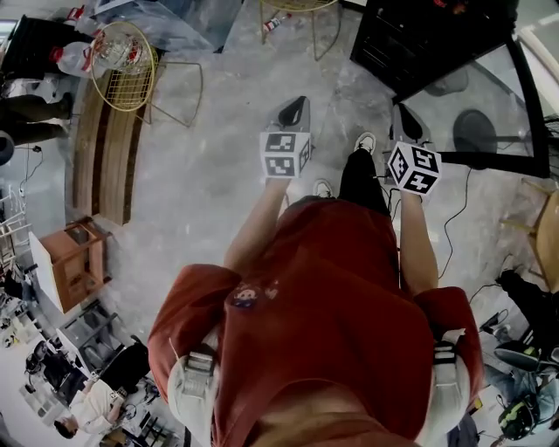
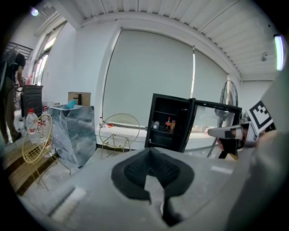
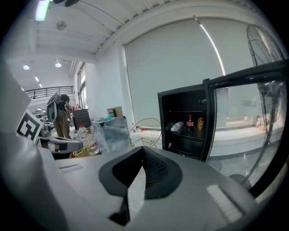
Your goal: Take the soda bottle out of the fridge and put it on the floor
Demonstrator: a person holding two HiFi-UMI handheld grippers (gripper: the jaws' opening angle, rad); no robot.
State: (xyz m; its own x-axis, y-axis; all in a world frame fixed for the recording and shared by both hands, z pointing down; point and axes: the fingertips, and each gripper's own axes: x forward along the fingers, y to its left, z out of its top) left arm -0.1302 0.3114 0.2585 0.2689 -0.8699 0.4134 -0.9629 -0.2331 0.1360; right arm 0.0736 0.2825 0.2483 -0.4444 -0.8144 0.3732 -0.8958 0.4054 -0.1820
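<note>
Left tongs [image 2: 151,152] and right tongs [image 3: 143,152], both closed and empty, are facing the open fridge [image 3: 186,143], well short of it. The approach seems to be in hand. Next, one is likely opening around the soda bottle [image 3: 190,123] inside.

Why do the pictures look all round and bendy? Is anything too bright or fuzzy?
Left gripper view: the wide lens bows the window blind, and black corners ring the picture. Right gripper view: the same bending curves the fridge door, and a ceiling lamp glares at the top. Head view: the floor is evenly lit, and the edges are a little soft.
</note>
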